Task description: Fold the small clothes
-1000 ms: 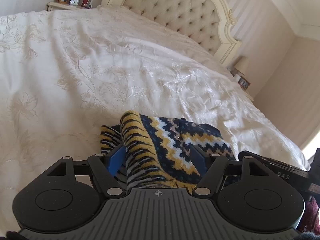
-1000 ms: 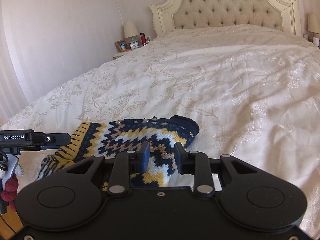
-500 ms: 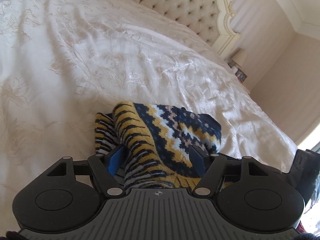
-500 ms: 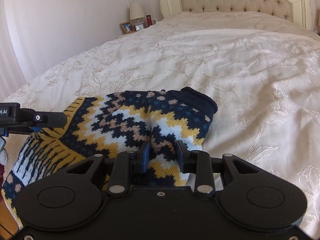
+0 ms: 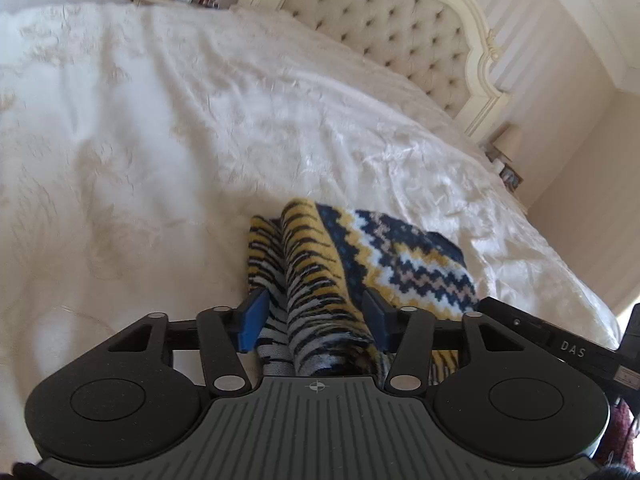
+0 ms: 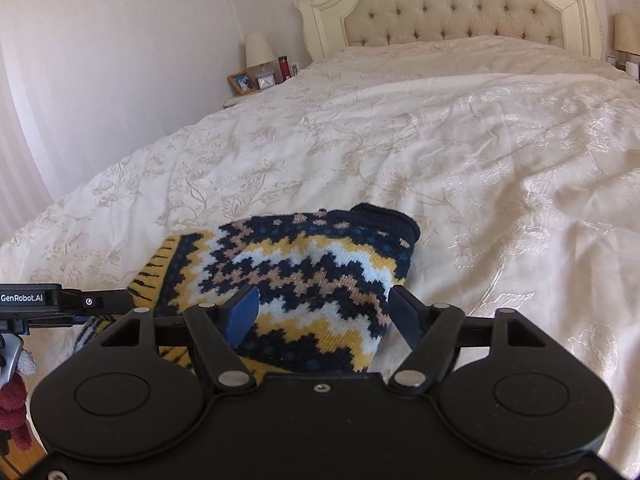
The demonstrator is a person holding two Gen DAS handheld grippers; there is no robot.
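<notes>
From the left wrist, the left tongs [image 5: 314, 322] stand spread around the bunched striped end of a knitted sweater [image 5: 360, 256] lying on the bed [image 5: 160, 140]. From the right wrist, the right tongs [image 6: 320, 314] are likewise parted over its zigzag panel. It looks partly folded; tidying probably remains.

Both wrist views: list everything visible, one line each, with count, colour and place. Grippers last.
Knit sweater: one, navy, yellow and white, near bed edge, between both grippers' fingers.
Bedspread: one, cream, floral, covers bed.
Headboard: one, cream, tufted, far end.
Lamps: two, cream shades, one on each side of the headboard.
Picture frame: one, wooden, beside the lamp.
Left gripper: black, blue pads, open around the sweater's striped part.
Right gripper: black, open around the sweater.
</notes>
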